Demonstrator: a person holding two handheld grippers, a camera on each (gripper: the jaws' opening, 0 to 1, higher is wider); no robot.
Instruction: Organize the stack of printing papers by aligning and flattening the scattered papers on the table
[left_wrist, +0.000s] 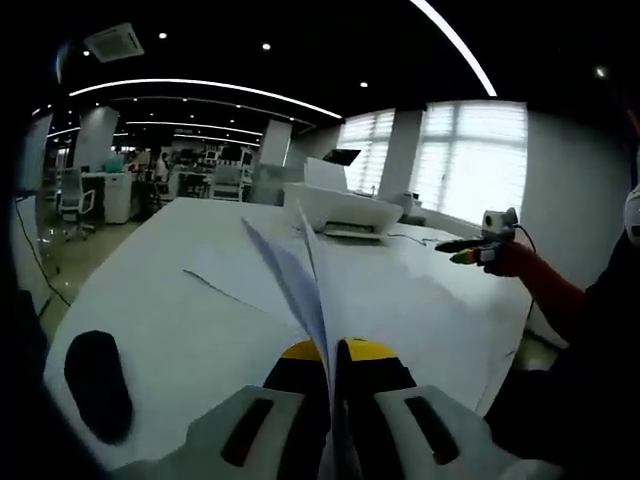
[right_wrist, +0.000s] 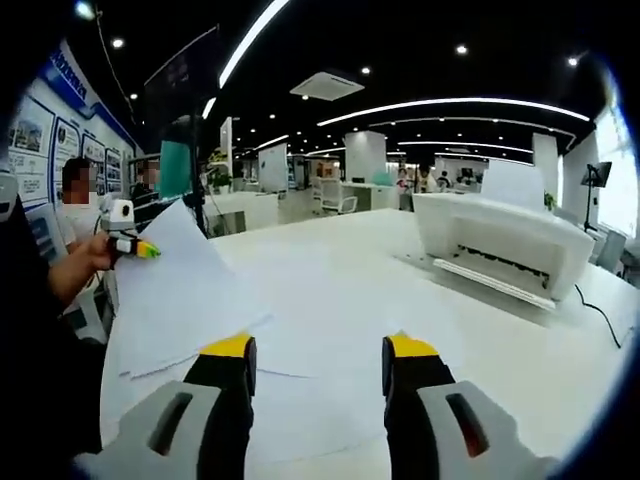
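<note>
Left tongs (left_wrist: 332, 352) clenched on a stack of papers (left_wrist: 290, 270), held edge-on and lifted off the white desk (left_wrist: 180, 300). In the right gripper view the same papers (right_wrist: 180, 285) fan out at left, raised above the desk (right_wrist: 350, 270), gripped at the top corner. Right tongs (right_wrist: 318, 352) released, jaws wide apart, nothing between them, hovering over loose sheets (right_wrist: 330, 370) lying flat. White printer (right_wrist: 505, 245) sits further back on the desk.

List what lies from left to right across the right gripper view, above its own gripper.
Person's hand → left gripper → papers it holds up → bare white table → white printer → printer cable.
</note>
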